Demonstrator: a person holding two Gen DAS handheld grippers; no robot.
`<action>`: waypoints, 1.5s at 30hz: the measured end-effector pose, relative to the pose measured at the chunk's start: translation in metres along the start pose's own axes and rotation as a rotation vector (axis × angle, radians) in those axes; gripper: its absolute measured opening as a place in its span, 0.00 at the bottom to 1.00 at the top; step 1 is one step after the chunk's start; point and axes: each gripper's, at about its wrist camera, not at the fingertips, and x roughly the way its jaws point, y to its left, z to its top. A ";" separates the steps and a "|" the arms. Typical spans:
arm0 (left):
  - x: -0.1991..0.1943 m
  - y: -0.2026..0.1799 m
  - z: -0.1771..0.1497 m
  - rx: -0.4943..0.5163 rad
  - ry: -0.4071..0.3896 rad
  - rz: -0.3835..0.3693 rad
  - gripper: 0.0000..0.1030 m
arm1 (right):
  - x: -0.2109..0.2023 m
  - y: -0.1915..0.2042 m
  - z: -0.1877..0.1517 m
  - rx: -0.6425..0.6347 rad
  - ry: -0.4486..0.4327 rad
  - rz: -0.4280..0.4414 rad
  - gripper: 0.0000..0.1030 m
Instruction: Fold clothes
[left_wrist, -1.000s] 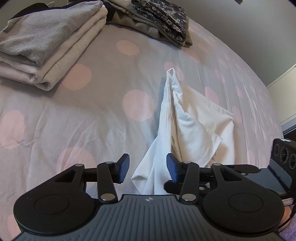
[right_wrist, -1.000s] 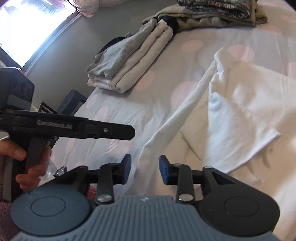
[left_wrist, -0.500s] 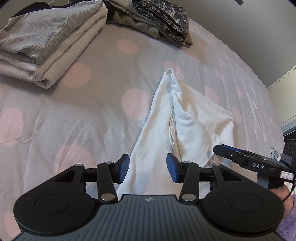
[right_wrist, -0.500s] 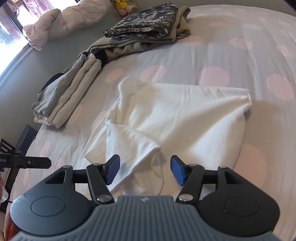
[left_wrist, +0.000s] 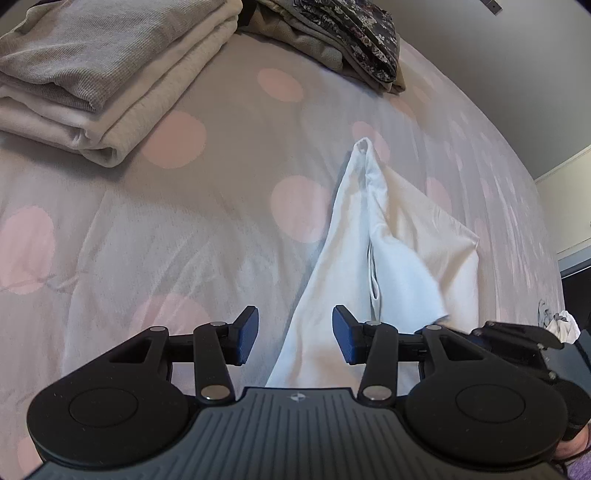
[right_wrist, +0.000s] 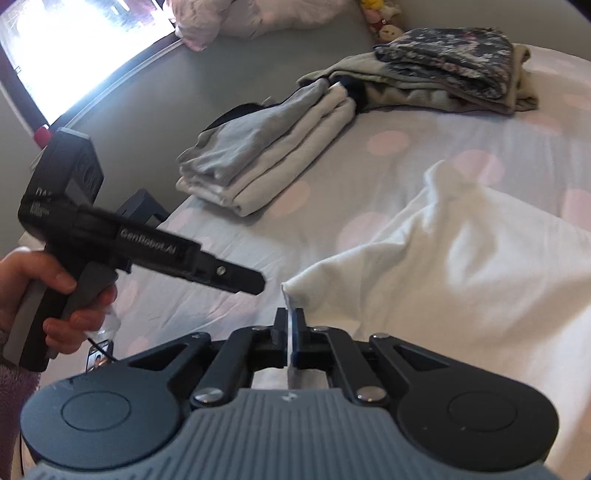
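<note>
A white garment (left_wrist: 399, 251) lies crumpled on the dotted bedspread, drawn into a long ridge toward me. My left gripper (left_wrist: 295, 332) hovers open over its near edge, the cloth showing below the gap and no pad touching it. In the right wrist view the same white garment (right_wrist: 461, 266) spreads to the right, and my right gripper (right_wrist: 290, 332) is shut on its near corner, a thin fold pinched between the pads. The left gripper (right_wrist: 255, 284), held by a hand (right_wrist: 55, 295), points at that corner from the left.
A folded stack of grey and cream clothes (left_wrist: 110, 74) (right_wrist: 266, 155) sits at the bed's far left. A dark patterned pile (left_wrist: 354, 40) (right_wrist: 443, 62) lies behind it. The grey bedspread with pink dots (left_wrist: 184, 221) stretches around. A bright window (right_wrist: 74, 55) is at the left.
The right gripper swung out over the garment with open jaws, then came back to the near corner and shut on it. The left gripper crept slightly forward and stayed open.
</note>
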 end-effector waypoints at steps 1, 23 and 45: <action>-0.001 0.001 0.002 0.001 0.000 0.002 0.41 | 0.009 0.006 0.000 -0.013 0.016 0.008 0.02; 0.065 0.002 0.005 0.100 0.130 -0.059 0.41 | -0.054 -0.028 -0.057 0.077 0.012 -0.225 0.31; 0.016 -0.049 0.000 0.140 0.073 -0.078 0.04 | -0.115 -0.010 -0.135 0.081 0.088 -0.492 0.58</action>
